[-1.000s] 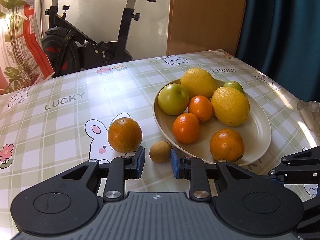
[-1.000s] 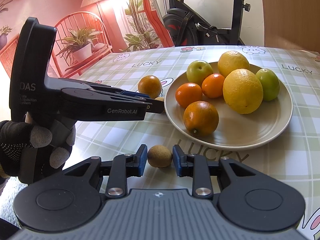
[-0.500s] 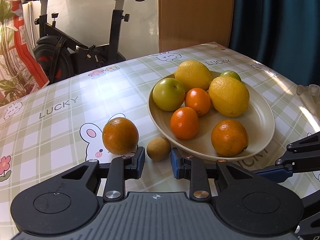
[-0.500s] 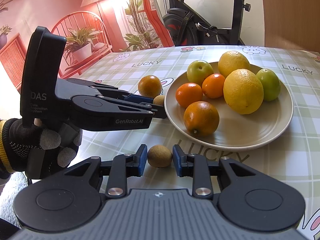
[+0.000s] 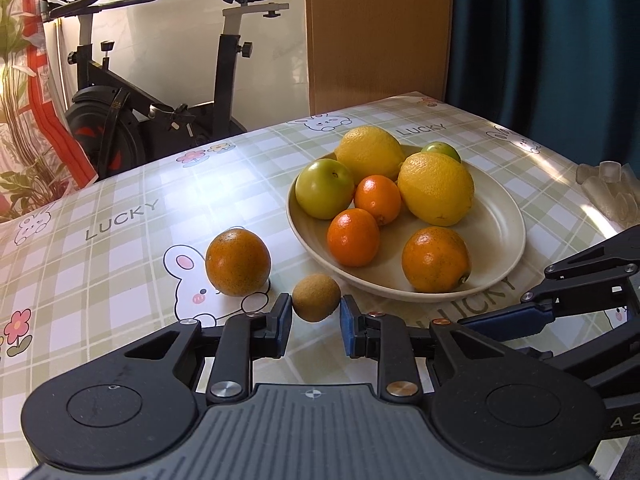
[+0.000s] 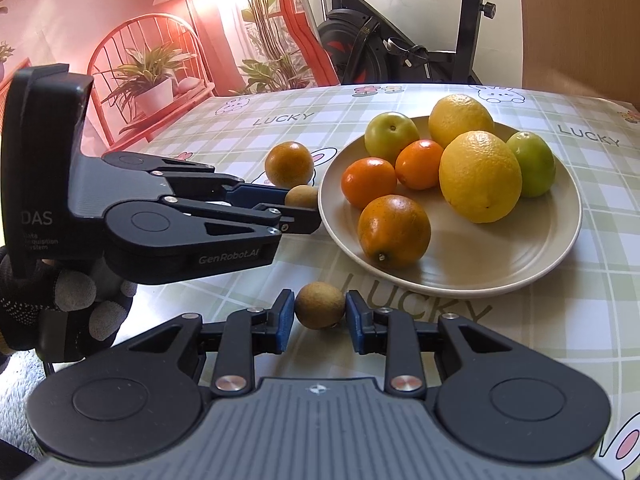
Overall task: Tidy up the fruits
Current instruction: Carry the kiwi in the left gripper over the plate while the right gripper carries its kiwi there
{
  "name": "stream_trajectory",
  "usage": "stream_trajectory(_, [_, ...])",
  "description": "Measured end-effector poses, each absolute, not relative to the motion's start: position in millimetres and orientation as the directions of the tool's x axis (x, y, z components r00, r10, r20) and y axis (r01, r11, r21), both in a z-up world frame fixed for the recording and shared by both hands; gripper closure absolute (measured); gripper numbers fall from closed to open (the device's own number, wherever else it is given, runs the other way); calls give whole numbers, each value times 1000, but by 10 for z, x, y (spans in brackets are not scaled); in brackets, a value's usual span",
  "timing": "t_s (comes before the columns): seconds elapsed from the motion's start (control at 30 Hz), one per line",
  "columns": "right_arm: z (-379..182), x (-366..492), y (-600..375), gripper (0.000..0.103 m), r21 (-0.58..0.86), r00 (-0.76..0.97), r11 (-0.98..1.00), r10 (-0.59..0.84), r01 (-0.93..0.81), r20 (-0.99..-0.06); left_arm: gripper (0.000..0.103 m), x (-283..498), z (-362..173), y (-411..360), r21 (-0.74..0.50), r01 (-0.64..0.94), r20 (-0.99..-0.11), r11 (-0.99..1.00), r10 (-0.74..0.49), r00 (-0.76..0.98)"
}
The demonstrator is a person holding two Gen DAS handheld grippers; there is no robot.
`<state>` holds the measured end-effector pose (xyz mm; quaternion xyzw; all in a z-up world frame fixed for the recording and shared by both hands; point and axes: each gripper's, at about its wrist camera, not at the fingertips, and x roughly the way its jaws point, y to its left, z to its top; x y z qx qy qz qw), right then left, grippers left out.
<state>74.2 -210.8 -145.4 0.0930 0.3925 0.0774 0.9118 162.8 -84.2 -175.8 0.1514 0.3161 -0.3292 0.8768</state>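
A small brown fruit (image 5: 316, 298) sits between the blue pads of my left gripper (image 5: 316, 316), whose jaws are closing and touch it on both sides. It lies just left of the beige plate (image 5: 516, 240). My right gripper (image 6: 320, 316) is shut on a second small brown fruit (image 6: 320, 305) on the tablecloth in front of the plate (image 6: 576, 216). The plate holds two lemons, two green fruits and three oranges. A loose orange (image 5: 238, 267) rests on the cloth beyond the left gripper (image 6: 304, 208); the same loose orange (image 6: 289, 164) shows in the right wrist view.
A gloved hand (image 6: 72, 304) holds the left gripper. Past the far table edge stand an exercise bike (image 5: 160, 112), a brown panel (image 5: 376, 32) and a blue curtain (image 5: 552, 40). A clear plastic object (image 5: 608, 184) lies at the right edge. Plants and a red chair (image 6: 148, 64) stand to the left.
The left gripper has rolled a little and its pads have drawn slightly tighter on the brown fruit. The right gripper and its fruit have kept still.
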Motion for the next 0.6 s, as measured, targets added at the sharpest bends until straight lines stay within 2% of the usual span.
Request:
stream_trajectory(0.37, [-1329,681,-2147,73,218,716,974,195,-60,-671,76,1403,-1514,-734,-35,646,-601,762,-533,596])
stream_trajectory(0.6, [-1208,594,-2298,73,202,756,979,146,-18,-639,76,1317,-1342,-937,-64,689,-560,722,-598,573])
